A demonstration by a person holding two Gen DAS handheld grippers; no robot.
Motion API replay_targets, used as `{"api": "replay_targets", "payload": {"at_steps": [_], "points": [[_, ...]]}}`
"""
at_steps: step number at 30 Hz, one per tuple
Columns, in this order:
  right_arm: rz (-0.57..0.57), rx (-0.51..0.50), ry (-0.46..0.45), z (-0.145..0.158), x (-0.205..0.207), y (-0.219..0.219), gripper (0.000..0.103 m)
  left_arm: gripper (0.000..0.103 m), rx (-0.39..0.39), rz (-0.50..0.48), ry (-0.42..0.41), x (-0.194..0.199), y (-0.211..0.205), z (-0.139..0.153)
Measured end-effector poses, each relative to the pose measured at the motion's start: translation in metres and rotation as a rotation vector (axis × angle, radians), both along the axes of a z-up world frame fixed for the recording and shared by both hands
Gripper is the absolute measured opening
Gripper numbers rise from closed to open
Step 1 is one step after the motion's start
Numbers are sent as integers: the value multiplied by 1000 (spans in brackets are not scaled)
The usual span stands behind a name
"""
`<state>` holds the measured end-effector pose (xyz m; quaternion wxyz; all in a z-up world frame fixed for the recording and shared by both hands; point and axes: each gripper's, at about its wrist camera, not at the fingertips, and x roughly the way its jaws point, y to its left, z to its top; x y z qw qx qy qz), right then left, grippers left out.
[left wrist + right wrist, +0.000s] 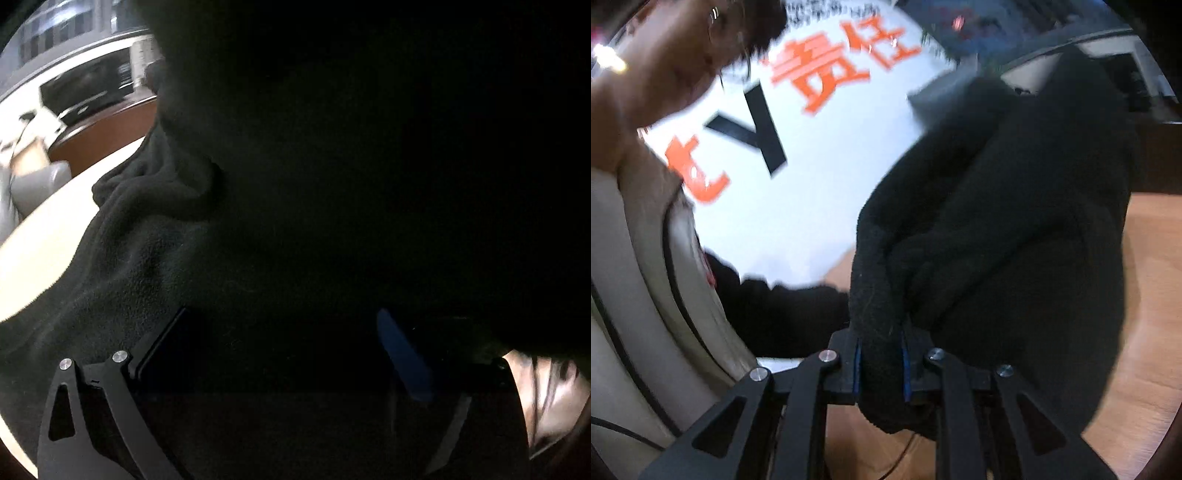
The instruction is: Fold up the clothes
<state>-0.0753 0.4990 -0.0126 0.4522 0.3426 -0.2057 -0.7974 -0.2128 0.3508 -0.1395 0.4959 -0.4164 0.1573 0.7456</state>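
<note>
Nearest the right wrist camera, the right gripper (pixel 881 363) is clamped on a thick roll of the black fleece garment (pixel 997 229), its blue pads (pixel 905 373) pressed against the fabric on both sides. From that pinch the fleece rises and bulges away to the right, hanging in heavy folds above the wooden table (pixel 1152 295), which shows as warm orange-brown board beneath and beside the cloth. To the left of the gripper a person's light beige top (pixel 639 258) fills the edge of the view, with a dark sleeve (pixel 768 306) reaching toward the cloth. Behind them stands a white sign (pixel 820 155) with large orange and black characters. In the left wrist view the left gripper (pixel 284 350) sits low in the frame with its two fingers standing apart, one blue pad (pixel 402 354) plainly visible; the same fleece drapes over and in front of them, so dark there that I cannot tell whether it is gripped. Past the cloth's gathered edge lies a pale tabletop (pixel 55 243), then a brown curved panel (pixel 103 136) and blurred bright furniture farther off.
</note>
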Motion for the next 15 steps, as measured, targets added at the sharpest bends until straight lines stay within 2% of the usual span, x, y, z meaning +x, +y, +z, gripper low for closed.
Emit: {"api": "replay_targets", "payload": {"at_steps": [3, 6, 8, 9, 12, 15], "points": [[-30, -6, -34, -9, -9, 20, 17, 92, 56, 47, -30, -6, -5, 5], [-64, 12, -59, -14, -19, 32, 16, 90, 160, 117, -83, -17, -47, 22], [-62, 9, -64, -18, -27, 32, 16, 90, 178, 154, -72, -18, -82, 39], [-59, 6, -63, -11, -33, 29, 16, 92, 187, 167, -72, -17, -97, 46], [-37, 11, -71, -17, -45, 14, 16, 94, 170, 217, -84, -6, -158, 72], [23, 74, -89, -31, -56, -17, 16, 94, 139, 277, -96, 18, -231, 118]]}}
